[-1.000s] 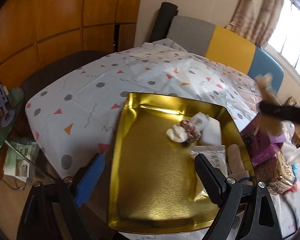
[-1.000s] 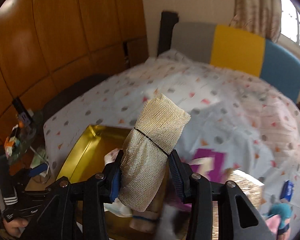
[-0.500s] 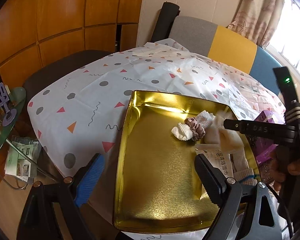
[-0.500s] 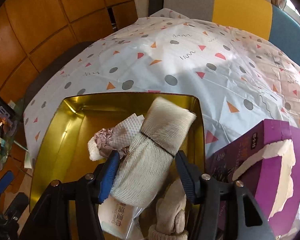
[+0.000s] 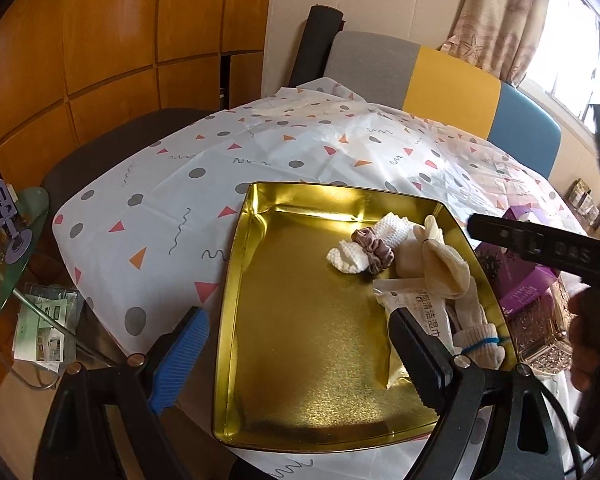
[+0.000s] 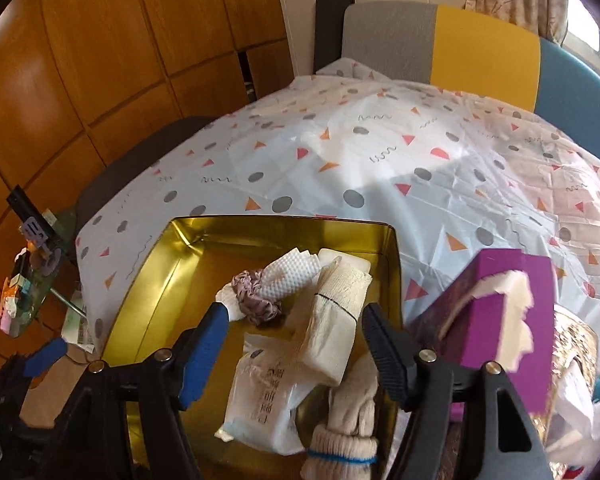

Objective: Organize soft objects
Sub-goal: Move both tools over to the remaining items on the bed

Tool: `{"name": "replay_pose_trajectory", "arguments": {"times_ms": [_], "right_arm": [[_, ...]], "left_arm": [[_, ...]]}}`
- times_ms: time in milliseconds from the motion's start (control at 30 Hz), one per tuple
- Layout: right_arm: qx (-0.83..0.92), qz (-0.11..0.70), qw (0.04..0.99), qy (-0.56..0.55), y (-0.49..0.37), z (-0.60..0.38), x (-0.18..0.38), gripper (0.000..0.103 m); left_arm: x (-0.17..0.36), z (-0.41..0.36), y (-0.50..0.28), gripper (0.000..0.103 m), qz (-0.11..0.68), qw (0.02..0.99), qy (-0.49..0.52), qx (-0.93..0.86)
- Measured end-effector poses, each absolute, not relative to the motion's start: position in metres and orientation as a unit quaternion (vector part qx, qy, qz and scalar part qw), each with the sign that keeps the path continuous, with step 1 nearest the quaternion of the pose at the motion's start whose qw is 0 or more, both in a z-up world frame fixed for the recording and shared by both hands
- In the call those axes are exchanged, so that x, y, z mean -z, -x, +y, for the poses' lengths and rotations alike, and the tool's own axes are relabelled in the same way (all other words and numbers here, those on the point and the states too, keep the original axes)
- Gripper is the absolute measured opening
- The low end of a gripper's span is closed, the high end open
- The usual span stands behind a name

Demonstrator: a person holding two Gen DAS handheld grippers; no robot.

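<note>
Gauze roll (image 6: 332,320), cream, bound by a thin black band: lies in the gold tray (image 6: 148,280) against its right wall, atop the wipes pack (image 6: 268,396) and beside the scrunchie (image 6: 256,300). Long axis runs from the tray's near edge toward its far right corner, roughly along the fingers' line. Right gripper (image 6: 296,344): jaws have just been opening; the roll lies between them, pads apart from it on both sides, so judged released. Rolled socks (image 6: 348,432) lie just nearer, at the tray's near right corner. Left gripper (image 5: 300,360): jaws wide, empty, over the tray's near left part, farther from the roll. Purple box (image 6: 500,312) stands outside the right wall.
</note>
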State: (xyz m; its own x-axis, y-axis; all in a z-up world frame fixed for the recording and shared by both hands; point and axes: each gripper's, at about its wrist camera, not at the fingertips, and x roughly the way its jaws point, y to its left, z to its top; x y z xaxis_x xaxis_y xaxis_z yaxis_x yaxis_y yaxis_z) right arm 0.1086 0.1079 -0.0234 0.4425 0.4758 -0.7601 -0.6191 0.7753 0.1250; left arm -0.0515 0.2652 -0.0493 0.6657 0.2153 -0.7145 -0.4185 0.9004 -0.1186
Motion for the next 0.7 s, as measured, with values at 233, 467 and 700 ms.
{"name": "replay_pose_trajectory", "arguments": {"times_ms": [233, 467, 700], "right_arm": [[-0.313, 0.384, 0.865, 0.075, -0.090, 0.066, 0.005, 0.070], [-0.256, 0.360, 0.896, 0.035, -0.093, -0.013, -0.015, 0.070], [-0.139, 0.358, 0.923, -0.027, -0.113, -0.123, -0.016, 0.070]], "left_arm": [[0.048, 0.254, 0.051, 0.092, 0.370, 0.905, 0.129, -0.163], [0.049, 0.243, 0.046, 0.092, 0.376, 0.907, 0.120, -0.150], [0.049, 0.223, 0.040, 0.092, 0.382, 0.910, 0.098, -0.126]]}}
